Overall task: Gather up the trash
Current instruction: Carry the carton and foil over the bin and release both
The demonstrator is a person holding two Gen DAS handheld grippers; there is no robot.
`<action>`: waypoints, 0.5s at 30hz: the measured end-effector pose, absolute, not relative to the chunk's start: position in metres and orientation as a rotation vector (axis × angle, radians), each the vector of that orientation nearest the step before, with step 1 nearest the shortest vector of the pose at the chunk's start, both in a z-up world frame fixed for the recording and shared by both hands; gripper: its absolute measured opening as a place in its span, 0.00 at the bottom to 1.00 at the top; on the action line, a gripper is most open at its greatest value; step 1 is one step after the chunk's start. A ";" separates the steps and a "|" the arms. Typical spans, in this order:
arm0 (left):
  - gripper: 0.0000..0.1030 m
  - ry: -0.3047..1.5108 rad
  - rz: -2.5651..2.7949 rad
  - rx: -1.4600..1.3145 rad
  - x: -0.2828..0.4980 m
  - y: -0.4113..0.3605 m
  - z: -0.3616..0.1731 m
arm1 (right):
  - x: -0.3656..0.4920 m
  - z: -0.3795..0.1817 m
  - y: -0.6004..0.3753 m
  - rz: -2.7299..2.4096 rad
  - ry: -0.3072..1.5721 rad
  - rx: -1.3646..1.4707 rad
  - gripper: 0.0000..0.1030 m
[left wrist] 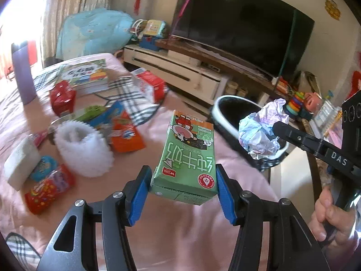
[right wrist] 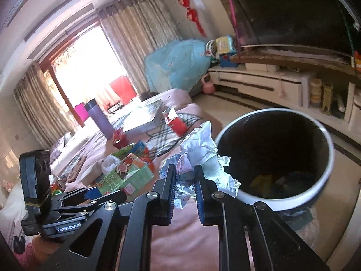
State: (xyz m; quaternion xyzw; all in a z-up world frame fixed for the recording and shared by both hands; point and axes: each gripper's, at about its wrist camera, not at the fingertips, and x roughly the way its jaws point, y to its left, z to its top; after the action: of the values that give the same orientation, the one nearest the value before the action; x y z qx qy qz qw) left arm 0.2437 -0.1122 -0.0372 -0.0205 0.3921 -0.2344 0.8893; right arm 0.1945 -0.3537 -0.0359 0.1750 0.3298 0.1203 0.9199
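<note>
My left gripper (left wrist: 182, 174) is shut on a green milk carton (left wrist: 188, 155) and holds it above the pink bed cover; the carton also shows in the right wrist view (right wrist: 126, 176). My right gripper (right wrist: 184, 169) is shut on a crumpled paper ball (right wrist: 200, 151), held just left of the rim of the white-rimmed black trash bin (right wrist: 325, 180). In the left wrist view the paper ball (left wrist: 261, 131) hangs in front of the bin (left wrist: 223, 100) beside the bed. The bin holds some trash at its bottom.
On the bed lie a white foam net (left wrist: 83, 149), an orange packet (left wrist: 126, 135), red candy packs (left wrist: 48, 189), a red-white carton (left wrist: 150, 84), a book (left wrist: 88, 74) and a purple bottle (left wrist: 23, 74). A TV stand (left wrist: 180, 72) and toys stand behind.
</note>
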 end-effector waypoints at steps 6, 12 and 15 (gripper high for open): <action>0.53 0.806 -0.530 -0.018 0.242 -0.139 -0.029 | 0.187 -0.038 -0.387 0.178 0.671 0.392 0.15; 0.53 0.797 -0.569 0.009 0.249 -0.169 -0.024 | 0.187 -0.041 -0.412 0.134 0.673 0.415 0.15; 0.53 0.795 -0.582 0.019 0.254 -0.182 -0.024 | 0.188 -0.042 -0.421 0.121 0.671 0.418 0.15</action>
State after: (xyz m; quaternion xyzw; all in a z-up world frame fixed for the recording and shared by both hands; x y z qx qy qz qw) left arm 0.2543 -0.1818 -0.0237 0.0092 0.3817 -0.2794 0.8810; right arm 0.1882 -0.4210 -0.0423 0.2035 0.3267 0.0587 0.9211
